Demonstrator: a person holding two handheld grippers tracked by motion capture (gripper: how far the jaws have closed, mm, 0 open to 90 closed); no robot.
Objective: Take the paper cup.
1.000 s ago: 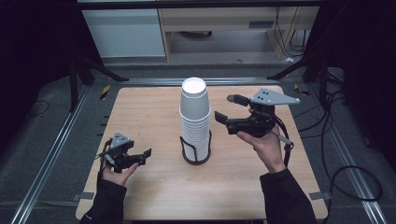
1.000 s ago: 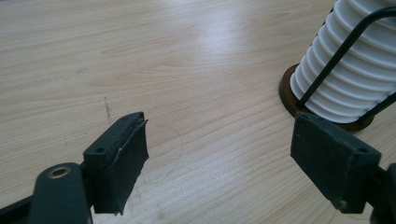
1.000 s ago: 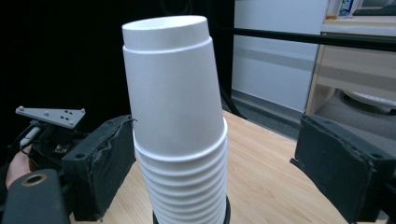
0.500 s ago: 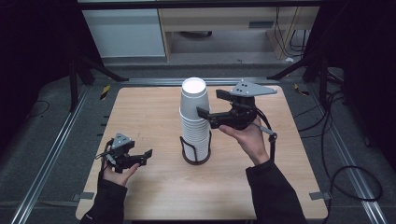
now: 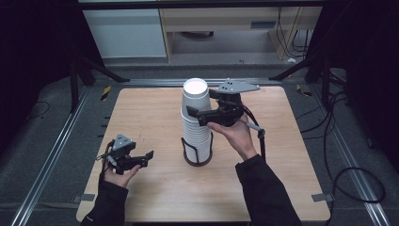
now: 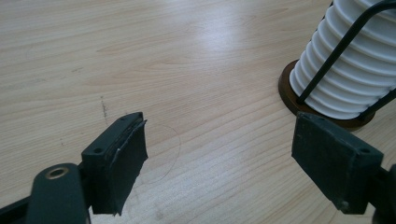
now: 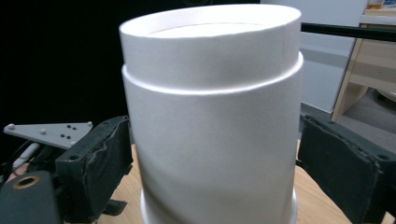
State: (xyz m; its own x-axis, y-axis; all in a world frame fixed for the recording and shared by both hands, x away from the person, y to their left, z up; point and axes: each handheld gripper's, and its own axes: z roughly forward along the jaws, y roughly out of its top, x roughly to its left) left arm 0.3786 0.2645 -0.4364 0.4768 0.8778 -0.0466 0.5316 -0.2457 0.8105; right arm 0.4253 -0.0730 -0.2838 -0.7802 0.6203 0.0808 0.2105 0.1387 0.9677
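A tall stack of upturned white paper cups (image 5: pixel 195 123) stands in a black wire holder with a brown base (image 5: pixel 188 159) at the middle of the wooden table (image 5: pixel 291 160). My right gripper (image 5: pixel 201 106) is open at the top of the stack, one jaw on each side of the top cup (image 7: pixel 210 116). The pads sit close to its wall, and no squeeze shows. My left gripper (image 5: pixel 147 159) rests open and empty low over the table's front left. Its jaws (image 6: pixel 217 172) point past the stack (image 6: pixel 345 70) and its base (image 6: pixel 287 91).
Metal rails (image 5: pixel 56 141) run along both sides of the table. Cables (image 5: pixel 348 179) trail on the floor at the right. A white cabinet (image 5: pixel 127 33) and a wooden shelf unit (image 5: pixel 221 23) stand beyond the far edge. Bare wood lies left and right of the stack.
My right gripper has moved left from beside the stack, and its jaws now straddle the top cup. The left gripper has stayed in place.
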